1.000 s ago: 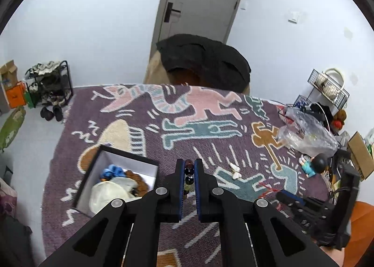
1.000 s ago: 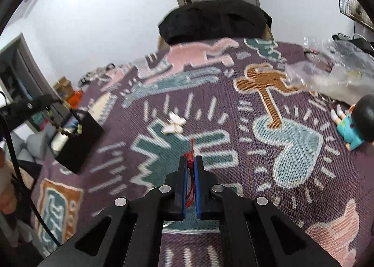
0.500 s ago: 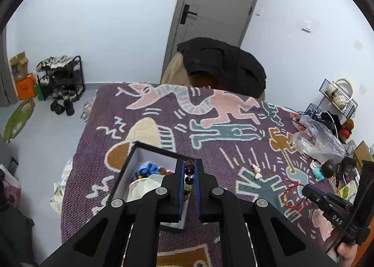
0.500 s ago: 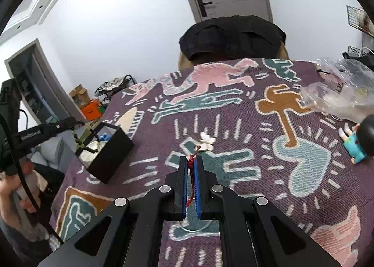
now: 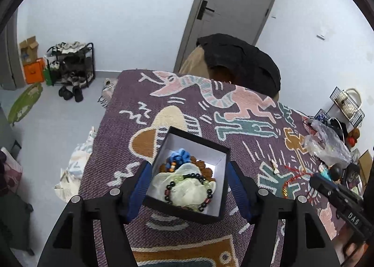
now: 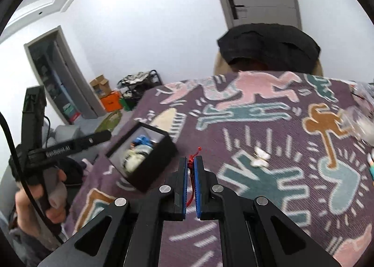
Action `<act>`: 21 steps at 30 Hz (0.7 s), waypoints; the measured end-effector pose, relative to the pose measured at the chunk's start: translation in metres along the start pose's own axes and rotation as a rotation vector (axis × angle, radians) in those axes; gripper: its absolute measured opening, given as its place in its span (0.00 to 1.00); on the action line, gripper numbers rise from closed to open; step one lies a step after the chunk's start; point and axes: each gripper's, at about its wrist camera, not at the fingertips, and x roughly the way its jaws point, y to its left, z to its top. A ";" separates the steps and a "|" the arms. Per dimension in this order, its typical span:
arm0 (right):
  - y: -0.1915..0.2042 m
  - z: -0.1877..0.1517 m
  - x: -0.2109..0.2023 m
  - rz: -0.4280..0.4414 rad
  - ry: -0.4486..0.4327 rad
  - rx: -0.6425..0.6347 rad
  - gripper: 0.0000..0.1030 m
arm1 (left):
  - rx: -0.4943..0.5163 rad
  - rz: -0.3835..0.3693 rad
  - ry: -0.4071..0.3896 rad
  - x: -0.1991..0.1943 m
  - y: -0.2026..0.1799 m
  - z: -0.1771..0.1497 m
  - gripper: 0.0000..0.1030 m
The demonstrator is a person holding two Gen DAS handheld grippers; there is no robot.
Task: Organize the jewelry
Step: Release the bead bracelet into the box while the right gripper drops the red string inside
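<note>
An open black box [image 5: 218, 150] on the patterned cloth holds several pieces of jewelry. A dark and pale green bead bracelet [image 5: 168, 184] lies loose on top of them. My left gripper [image 5: 188, 167] hangs over the box, its jaws opening wide apart to either side, nothing pressed between them. My right gripper [image 6: 192, 161] is shut on a red cord bracelet [image 6: 198, 149], held above the cloth to the right of the box [image 6: 152, 164]. In the left wrist view the red cord [image 5: 295, 177] dangles from the right gripper [image 5: 314, 178]. A small white butterfly piece [image 6: 260, 158] lies on the cloth.
A crumpled plastic bag [image 5: 327, 147] and a small doll [image 5: 332, 171] sit at the table's right side. A chair with a black jacket [image 5: 240, 61] stands at the far edge. The cloth's left edge [image 5: 102, 126] drops to the floor, with a shoe rack [image 5: 70, 66] beyond.
My left gripper came over the box and opened, and the bead bracelet now lies in the box. My right gripper rose and moved toward the box with the red cord.
</note>
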 end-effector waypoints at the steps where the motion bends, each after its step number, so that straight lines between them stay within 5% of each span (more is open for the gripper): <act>1: 0.006 0.004 0.003 0.015 0.001 -0.003 0.06 | -0.005 0.002 -0.002 -0.001 0.002 0.000 0.65; 21: 0.091 0.041 0.072 0.147 0.086 -0.050 0.06 | -0.064 0.036 -0.029 -0.012 0.044 -0.004 0.65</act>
